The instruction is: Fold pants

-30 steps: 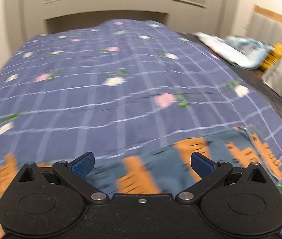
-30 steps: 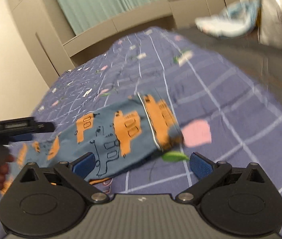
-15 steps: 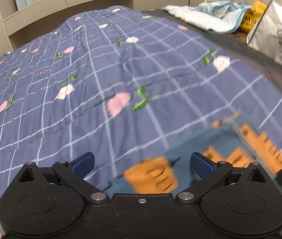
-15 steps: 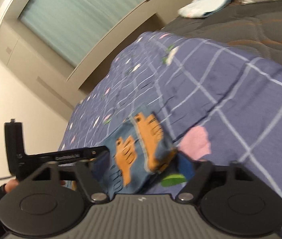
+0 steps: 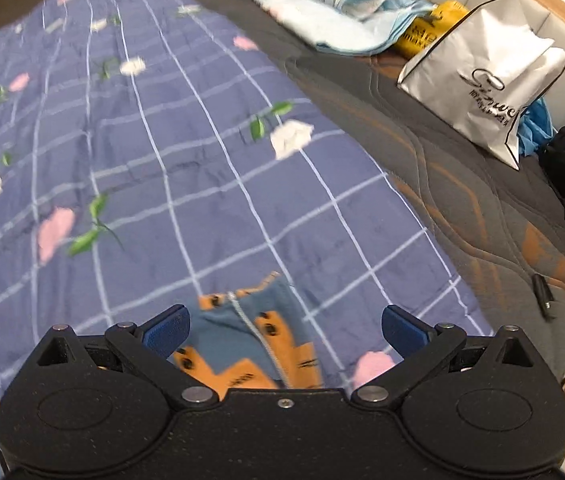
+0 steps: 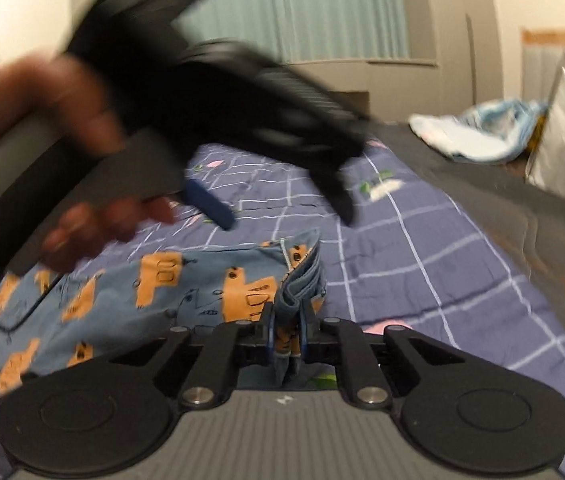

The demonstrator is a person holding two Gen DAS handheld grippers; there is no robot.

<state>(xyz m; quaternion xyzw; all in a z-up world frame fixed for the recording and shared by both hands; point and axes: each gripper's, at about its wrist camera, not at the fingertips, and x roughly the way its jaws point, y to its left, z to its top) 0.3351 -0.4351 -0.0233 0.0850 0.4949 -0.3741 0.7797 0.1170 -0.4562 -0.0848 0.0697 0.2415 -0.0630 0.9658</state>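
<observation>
Right wrist view shows the right gripper (image 6: 285,334) with its two blue pads drawn close together, pinching a bunched edge of the pants (image 6: 170,280), blue cloth printed with orange figures that lies on the checked quilt (image 6: 422,240) of the bed. The grip sits at one end of the garment where the fabric gathers into several layers, probably so that end can be lifted as one piece and carried over the rest for a fold. Above and to the left, blurred by motion, the person's left hand (image 6: 42,128) holds the left gripper (image 5: 282,326) over the flat part of the pants. In the left wrist view that tool's blue pads stand wide apart with nothing between them; the end of the pants shows just below and ahead of them, so it seems poised to take a second corner or to press the cloth flat. A white paper bag (image 5: 486,80) and a pale blue bundle of cloth (image 5: 338,20) lie well apart on the dark mattress cover (image 5: 462,184), clear of the folding area.
</observation>
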